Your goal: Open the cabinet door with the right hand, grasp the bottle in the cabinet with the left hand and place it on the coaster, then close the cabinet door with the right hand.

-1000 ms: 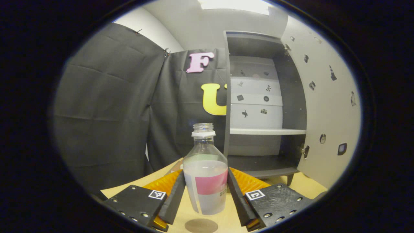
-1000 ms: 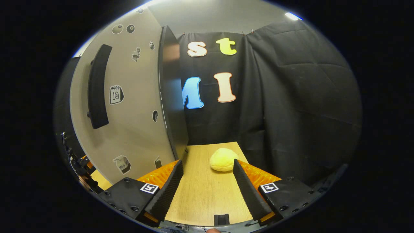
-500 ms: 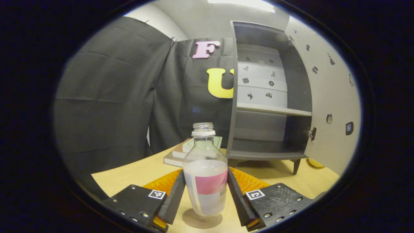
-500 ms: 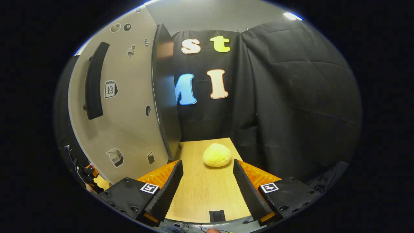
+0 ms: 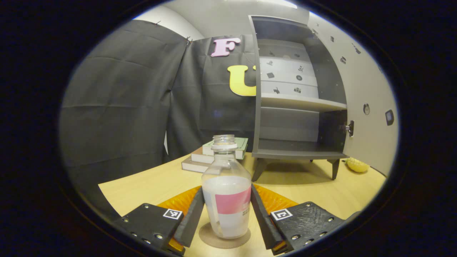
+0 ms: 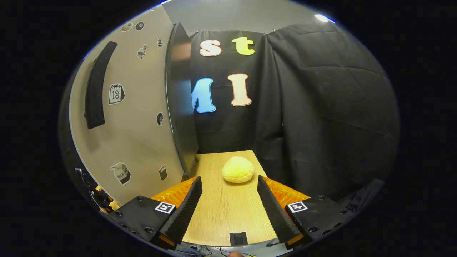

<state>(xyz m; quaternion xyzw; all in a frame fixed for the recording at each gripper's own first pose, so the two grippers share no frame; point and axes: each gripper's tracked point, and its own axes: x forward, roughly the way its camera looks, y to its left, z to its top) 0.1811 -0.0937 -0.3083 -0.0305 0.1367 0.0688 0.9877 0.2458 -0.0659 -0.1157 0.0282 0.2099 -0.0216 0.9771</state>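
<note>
My left gripper (image 5: 227,214) is clamped on the clear plastic bottle with a pink label band (image 5: 226,194) — both fingers press its sides. Bottle is upright, cap off, white neck ring, cloudy whitish lower half, clear rounded shoulder above. Its base sits on the round flat brown coaster (image 5: 221,240), which lies on the light wood-grain tabletop (image 5: 150,185).

Behind the bottle: a stack of books, green cover on top (image 5: 214,157), lying flat beside the dark grey cabinet on short tapered legs (image 5: 296,107). Cabinet interior is matte, with one pale shelf across the middle and small dark stickers on the back panel. Its pale flat cabinet door (image 5: 367,107) stands open on the right, metal hinge at the edge.

My right gripper (image 6: 228,203) is spread wide, holding nothing, over bare tabletop. Ribbed finger pads (image 6: 182,210). Ahead, between the fingers' lines, a yellow bumpy rounded lump (image 6: 238,170) rests on the wood — soft-looking; can't tell what it is. On the left, the door's outer face with a long dark curved bar handle (image 6: 95,85) and stickers.
</note>
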